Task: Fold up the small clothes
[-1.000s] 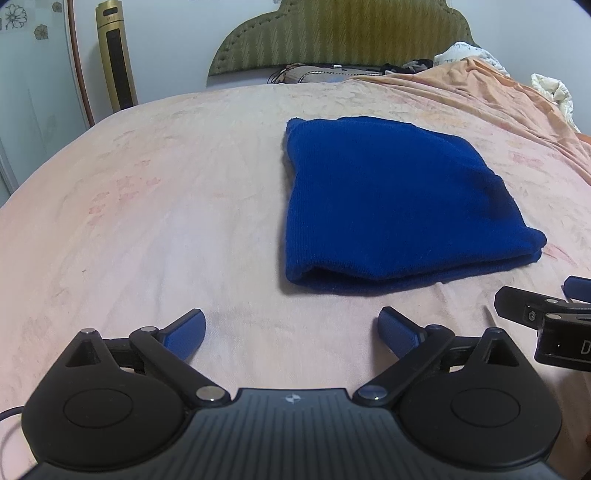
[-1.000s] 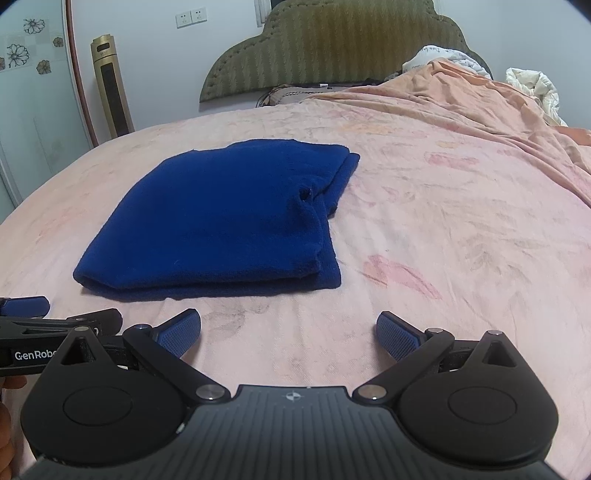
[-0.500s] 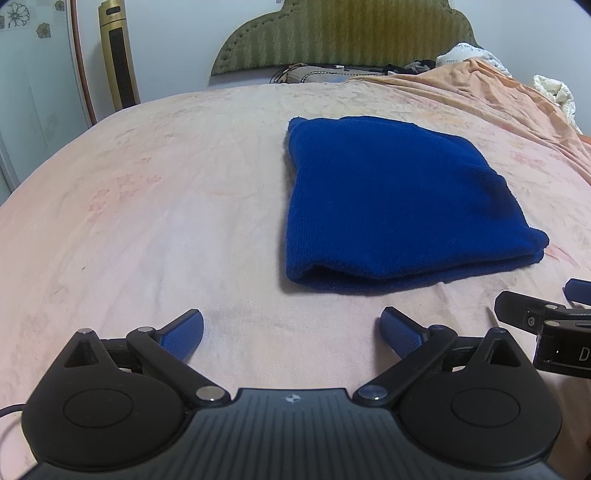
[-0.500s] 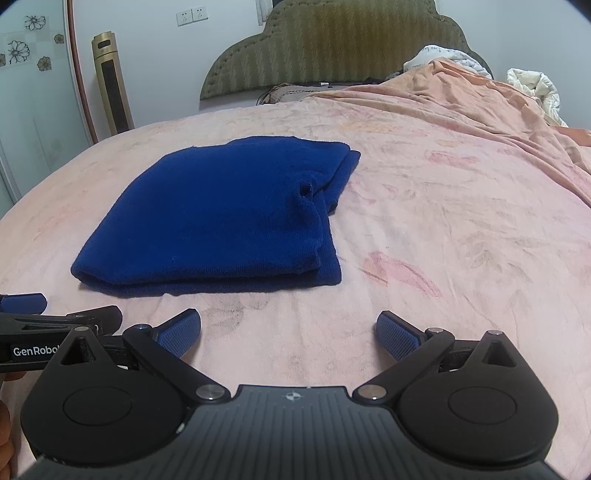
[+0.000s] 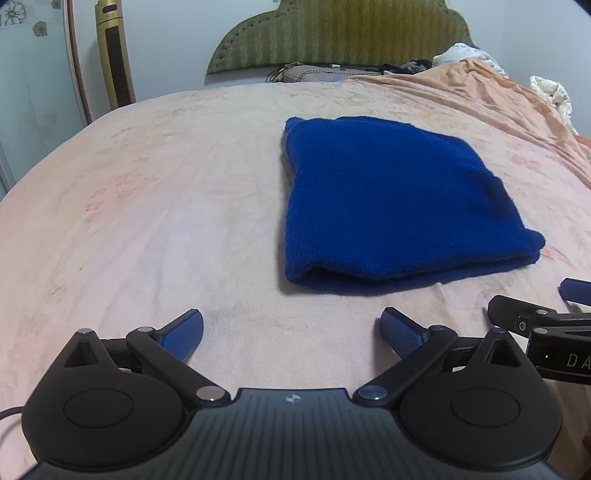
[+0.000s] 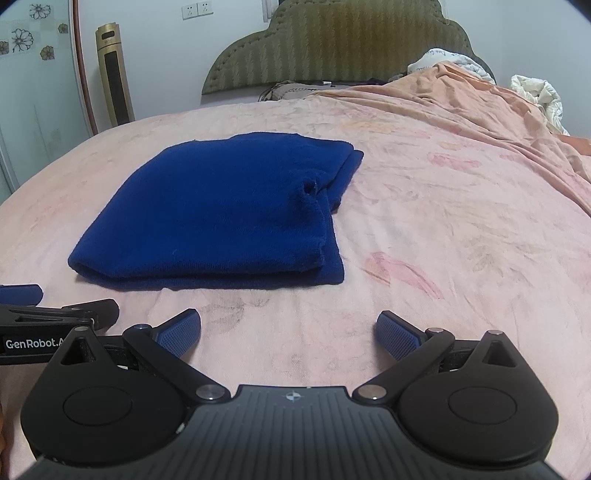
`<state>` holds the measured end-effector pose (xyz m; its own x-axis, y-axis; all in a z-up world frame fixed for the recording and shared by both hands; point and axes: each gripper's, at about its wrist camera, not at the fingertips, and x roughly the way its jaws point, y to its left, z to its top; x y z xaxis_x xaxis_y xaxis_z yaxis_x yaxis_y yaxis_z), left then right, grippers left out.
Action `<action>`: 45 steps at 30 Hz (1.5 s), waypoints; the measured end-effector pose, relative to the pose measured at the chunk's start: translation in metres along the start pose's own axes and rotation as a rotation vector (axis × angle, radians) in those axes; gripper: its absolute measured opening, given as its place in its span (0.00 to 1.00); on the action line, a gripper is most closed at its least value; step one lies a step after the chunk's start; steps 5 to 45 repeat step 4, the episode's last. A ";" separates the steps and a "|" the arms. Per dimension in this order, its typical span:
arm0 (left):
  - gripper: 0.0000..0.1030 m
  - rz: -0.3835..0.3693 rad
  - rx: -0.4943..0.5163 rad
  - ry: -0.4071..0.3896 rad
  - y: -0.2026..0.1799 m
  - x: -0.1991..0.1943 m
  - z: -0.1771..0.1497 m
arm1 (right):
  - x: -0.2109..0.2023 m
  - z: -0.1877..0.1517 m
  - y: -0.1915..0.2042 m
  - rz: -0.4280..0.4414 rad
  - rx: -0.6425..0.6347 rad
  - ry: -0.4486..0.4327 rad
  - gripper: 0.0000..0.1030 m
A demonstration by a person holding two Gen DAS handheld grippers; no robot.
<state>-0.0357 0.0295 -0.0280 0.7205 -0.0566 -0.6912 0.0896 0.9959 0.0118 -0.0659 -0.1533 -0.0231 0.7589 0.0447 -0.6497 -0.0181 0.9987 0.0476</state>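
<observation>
A dark blue knit garment (image 5: pixel 391 206) lies folded into a flat rectangle on the pink bed sheet (image 5: pixel 166 221), its thick folded edge facing me. My left gripper (image 5: pixel 291 330) is open and empty, hovering just short of the garment's near left corner. In the right wrist view the same garment (image 6: pixel 221 214) sits ahead and to the left, layered edges showing at its right side. My right gripper (image 6: pixel 288 330) is open too, nothing between its fingers, a short way back from the garment's near edge. Each gripper shows at the side of the other's view.
A rumpled peach blanket (image 6: pixel 498 110) covers the right side of the bed. A green padded headboard (image 5: pixel 336 33) stands at the far end, with a gold tower fan (image 5: pixel 114 55) by the wall at left. White bedding (image 6: pixel 535 92) is heaped at far right.
Both grippers have drawn back slightly from the garment and stayed open. The garment has not moved.
</observation>
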 end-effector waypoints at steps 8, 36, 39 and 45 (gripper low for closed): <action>1.00 -0.017 0.008 -0.061 0.010 -0.010 0.004 | 0.000 0.001 -0.001 0.008 0.005 0.001 1.00; 1.00 -0.017 0.008 -0.061 0.010 -0.010 0.004 | 0.000 0.001 -0.001 0.008 0.005 0.001 1.00; 1.00 -0.017 0.008 -0.061 0.010 -0.010 0.004 | 0.000 0.001 -0.001 0.008 0.005 0.001 1.00; 1.00 -0.017 0.008 -0.061 0.010 -0.010 0.004 | 0.000 0.001 -0.001 0.008 0.005 0.001 1.00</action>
